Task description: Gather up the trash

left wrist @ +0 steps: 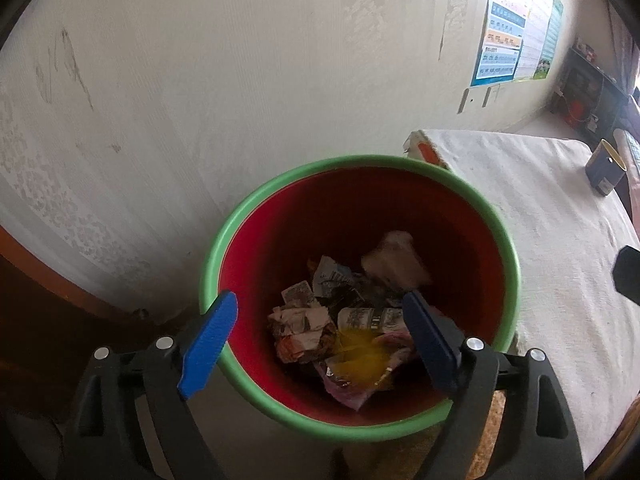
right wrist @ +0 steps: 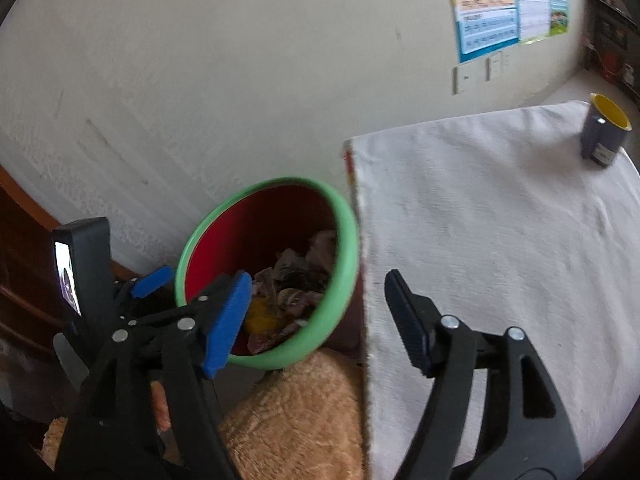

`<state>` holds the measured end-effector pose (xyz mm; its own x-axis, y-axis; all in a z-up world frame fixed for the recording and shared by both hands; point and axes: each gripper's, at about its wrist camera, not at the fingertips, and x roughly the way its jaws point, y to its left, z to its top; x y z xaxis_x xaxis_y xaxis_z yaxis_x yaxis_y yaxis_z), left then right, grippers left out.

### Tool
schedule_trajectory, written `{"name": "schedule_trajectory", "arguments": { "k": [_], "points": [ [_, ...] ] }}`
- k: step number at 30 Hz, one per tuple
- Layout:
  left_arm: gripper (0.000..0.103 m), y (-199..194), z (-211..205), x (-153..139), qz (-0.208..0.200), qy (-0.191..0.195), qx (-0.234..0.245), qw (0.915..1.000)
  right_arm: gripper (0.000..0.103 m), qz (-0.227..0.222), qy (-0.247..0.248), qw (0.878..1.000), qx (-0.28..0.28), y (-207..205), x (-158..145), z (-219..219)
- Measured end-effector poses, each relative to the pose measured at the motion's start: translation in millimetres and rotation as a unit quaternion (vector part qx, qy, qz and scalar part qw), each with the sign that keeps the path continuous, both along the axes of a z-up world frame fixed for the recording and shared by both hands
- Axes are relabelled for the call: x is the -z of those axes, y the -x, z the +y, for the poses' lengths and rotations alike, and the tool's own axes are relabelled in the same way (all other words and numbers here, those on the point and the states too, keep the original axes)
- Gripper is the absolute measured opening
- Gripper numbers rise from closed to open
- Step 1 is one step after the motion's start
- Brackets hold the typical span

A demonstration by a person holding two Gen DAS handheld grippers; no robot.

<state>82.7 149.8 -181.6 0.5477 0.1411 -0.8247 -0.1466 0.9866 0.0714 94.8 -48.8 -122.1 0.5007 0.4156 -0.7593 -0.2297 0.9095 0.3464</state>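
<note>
A red bin with a green rim [left wrist: 360, 162] stands against the wall beside the table. Inside lie several crumpled papers and wrappers [left wrist: 304, 328]; one pale crumpled piece [left wrist: 396, 260] and a yellow patch [left wrist: 360, 354] look blurred. My left gripper [left wrist: 320, 300] hangs open over the bin's mouth with nothing between its blue pads. In the right wrist view the bin [right wrist: 348, 240] sits left of the table edge. My right gripper [right wrist: 318, 280] is open and empty, spanning the bin's rim and the table's corner. One of the left gripper's blue fingers [right wrist: 154, 280] shows at the bin's left side.
A table under a white cloth [right wrist: 500, 220] fills the right side, with a dark blue cup, yellow inside [right wrist: 604, 136], near its far corner. A tan furry thing [right wrist: 300, 420] lies below the bin. Dark wooden furniture [left wrist: 48, 312] stands at the left.
</note>
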Motion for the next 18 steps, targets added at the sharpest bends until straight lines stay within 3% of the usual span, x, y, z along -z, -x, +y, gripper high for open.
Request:
{"name": "schedule_trajectory", "arguments": {
  "k": [5, 8, 11, 13, 18],
  "points": [
    [0.084, 7, -18, -19, -0.032, 0.004, 0.018, 0.9993, 0.079, -0.037, 0.01, 0.998, 0.043, 24, -10, -41],
    [0.086, 11, -35, -34, -0.055, 0.006, 0.035, 0.9979, 0.089, -0.072, 0.011, 0.995, 0.066, 38, -21, -66],
    [0.091, 19, -56, -58, -0.104, 0.004, 0.055, 0.9931, 0.098, -0.125, 0.021, 0.988, 0.09, 58, -37, -91],
    [0.095, 28, -71, -80, -0.152, 0.003, 0.065, 0.9862, 0.098, -0.163, 0.034, 0.981, 0.104, 69, -48, -102],
    [0.095, 51, -104, -128, -0.267, -0.01, 0.07, 0.9612, 0.098, -0.282, 0.051, 0.947, 0.147, 105, -77, -124]
  ]
}}
